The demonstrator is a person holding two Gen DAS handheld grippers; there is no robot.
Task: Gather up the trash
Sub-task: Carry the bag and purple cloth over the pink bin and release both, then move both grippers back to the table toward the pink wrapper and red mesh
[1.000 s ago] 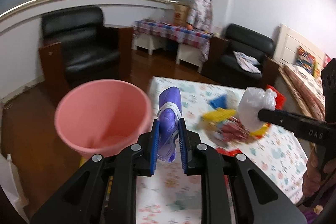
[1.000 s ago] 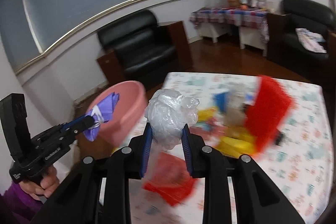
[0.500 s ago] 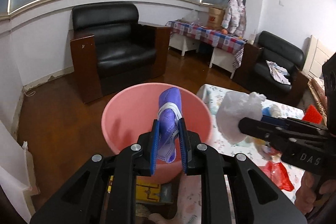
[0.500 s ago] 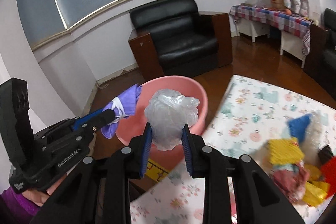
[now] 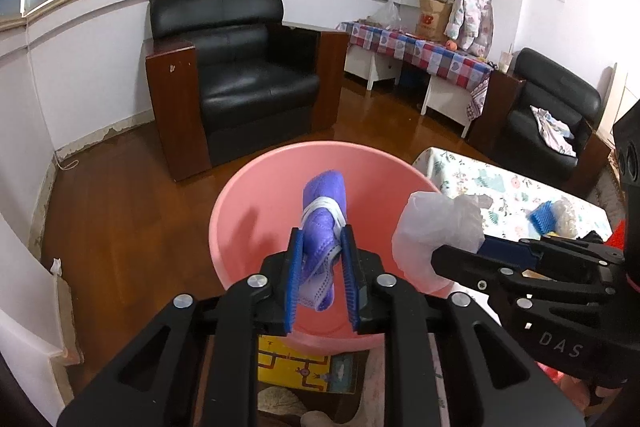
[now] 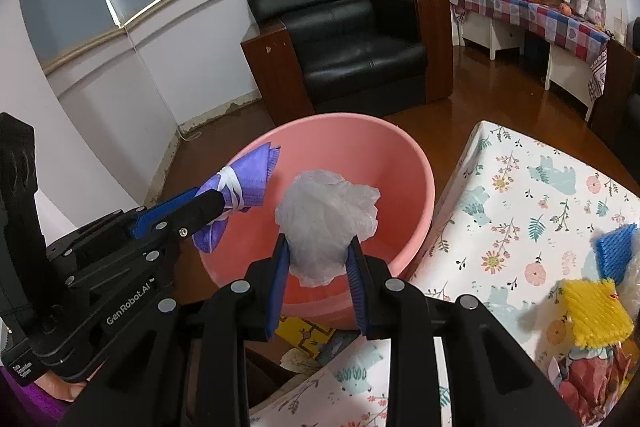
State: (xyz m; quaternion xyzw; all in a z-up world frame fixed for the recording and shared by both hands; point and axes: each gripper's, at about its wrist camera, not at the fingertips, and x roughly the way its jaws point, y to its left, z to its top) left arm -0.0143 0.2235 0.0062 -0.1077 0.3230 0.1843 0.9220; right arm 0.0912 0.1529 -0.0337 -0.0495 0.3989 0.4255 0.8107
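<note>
Gripping a rolled purple mask (image 5: 323, 227), left tool (image 5: 320, 291); right tool (image 6: 318, 279) pinches crinkly plastic (image 6: 326, 223) (over smooth pink bucket (image 6: 408, 163)).

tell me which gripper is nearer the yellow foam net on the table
Right. The right gripper hangs over the pink bucket beside the table; the left gripper sits farther from the yellow foam net.

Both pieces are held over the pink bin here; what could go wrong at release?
1. The plastic wad sits near the bin rim on the table side; being light, it might drift out.
2. The mask has loops that could snag the left hand-held gripper.
</note>
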